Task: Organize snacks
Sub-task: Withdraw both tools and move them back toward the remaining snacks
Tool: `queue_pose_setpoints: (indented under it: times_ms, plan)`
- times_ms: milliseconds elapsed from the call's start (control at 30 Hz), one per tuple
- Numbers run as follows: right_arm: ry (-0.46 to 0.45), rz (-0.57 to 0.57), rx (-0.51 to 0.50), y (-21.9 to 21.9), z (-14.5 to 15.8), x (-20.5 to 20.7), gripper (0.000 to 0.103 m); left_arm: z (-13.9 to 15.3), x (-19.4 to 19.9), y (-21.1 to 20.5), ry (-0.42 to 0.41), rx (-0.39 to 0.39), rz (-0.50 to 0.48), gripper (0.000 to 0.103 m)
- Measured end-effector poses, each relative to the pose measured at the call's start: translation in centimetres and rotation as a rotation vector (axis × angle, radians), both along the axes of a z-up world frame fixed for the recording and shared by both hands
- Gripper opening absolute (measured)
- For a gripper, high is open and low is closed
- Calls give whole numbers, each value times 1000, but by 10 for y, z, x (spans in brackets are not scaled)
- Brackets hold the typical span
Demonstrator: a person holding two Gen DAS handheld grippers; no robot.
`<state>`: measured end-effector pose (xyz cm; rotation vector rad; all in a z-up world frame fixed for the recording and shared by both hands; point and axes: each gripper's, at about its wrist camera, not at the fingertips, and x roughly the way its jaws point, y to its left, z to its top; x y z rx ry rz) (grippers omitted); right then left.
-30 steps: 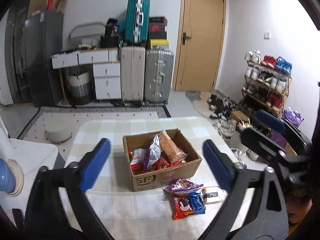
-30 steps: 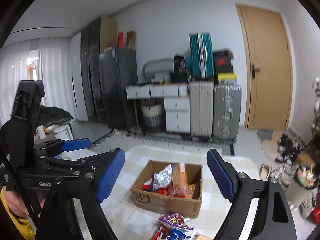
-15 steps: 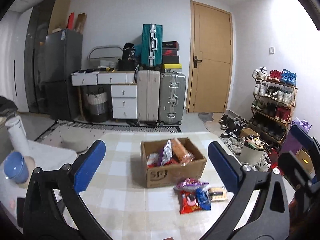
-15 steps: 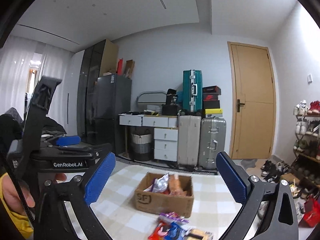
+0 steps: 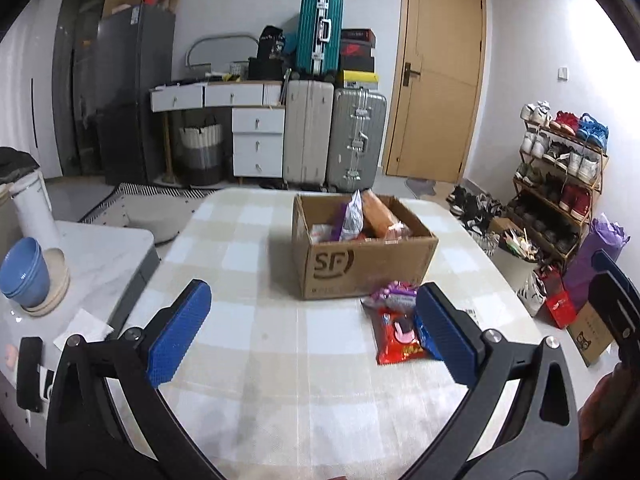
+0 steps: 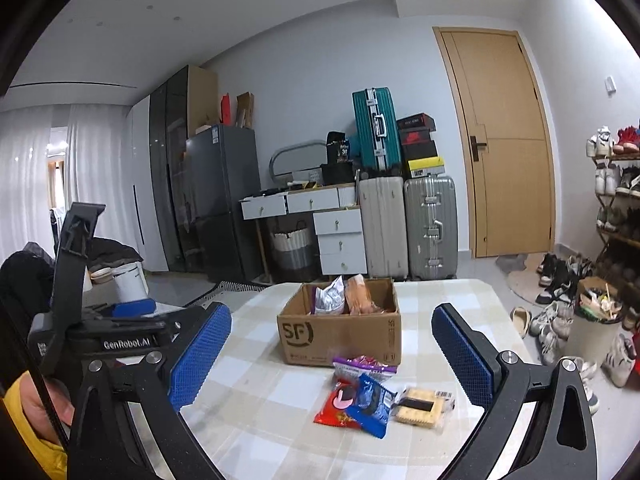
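Snack packets (image 6: 376, 394) loose at lower centre, before SF carton (image 6: 340, 330) | step: approach | left gripper (image 5: 308, 336), right gripper (image 6: 332, 360) released, nothing held | next: one packet to be grasped.

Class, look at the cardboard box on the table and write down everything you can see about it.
The cardboard box is plain brown corrugated card with a dark "SF" logo printed on its near side. It is open at the top and stands upright on the checked tablecloth. Snack packets stick up out of it, among them a silvery-purple bag and an orange one. A purple packet lies at its front lower edge; whether it touches is unclear. Neither gripper touches the box.
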<state>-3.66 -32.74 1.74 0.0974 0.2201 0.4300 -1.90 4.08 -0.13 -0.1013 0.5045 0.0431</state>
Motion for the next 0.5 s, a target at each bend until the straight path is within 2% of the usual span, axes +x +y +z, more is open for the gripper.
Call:
queue_pose_setpoints:
  times_ms: [300,500]
  plan:
    - [45,-17,-3,-2,-22,21,102,-38,55,-20,84,6,-27,102]
    - [114,-35,0,-11,-53,39,102,-82,94,-39,188,8,-78,102]
